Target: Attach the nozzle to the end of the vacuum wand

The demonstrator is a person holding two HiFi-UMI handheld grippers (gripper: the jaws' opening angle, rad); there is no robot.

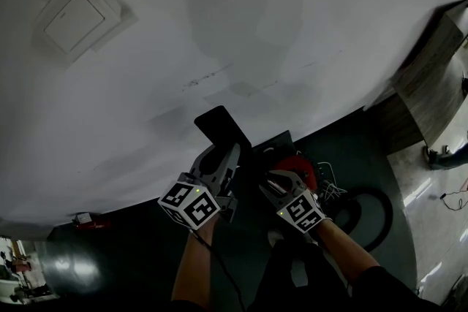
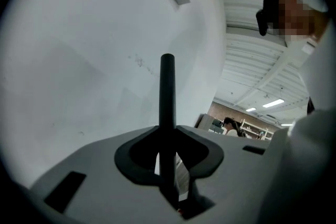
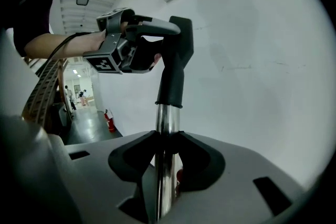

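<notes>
The black nozzle rises in front of the white wall, and my left gripper is shut on its lower part. Seen edge-on in the left gripper view, the nozzle is a thin black bar clamped by my left gripper. In the right gripper view, my right gripper is shut on the chrome vacuum wand. The nozzle's black sleeve sits over the wand's top end, with the left gripper gripping it higher up. The head view hides the wand behind both grippers.
A white wall with a square wall plate fills the view ahead. The red vacuum body and its black hose lie on the dark floor below. There is a fire extinguisher at the wall's foot and a wooden cabinet at right.
</notes>
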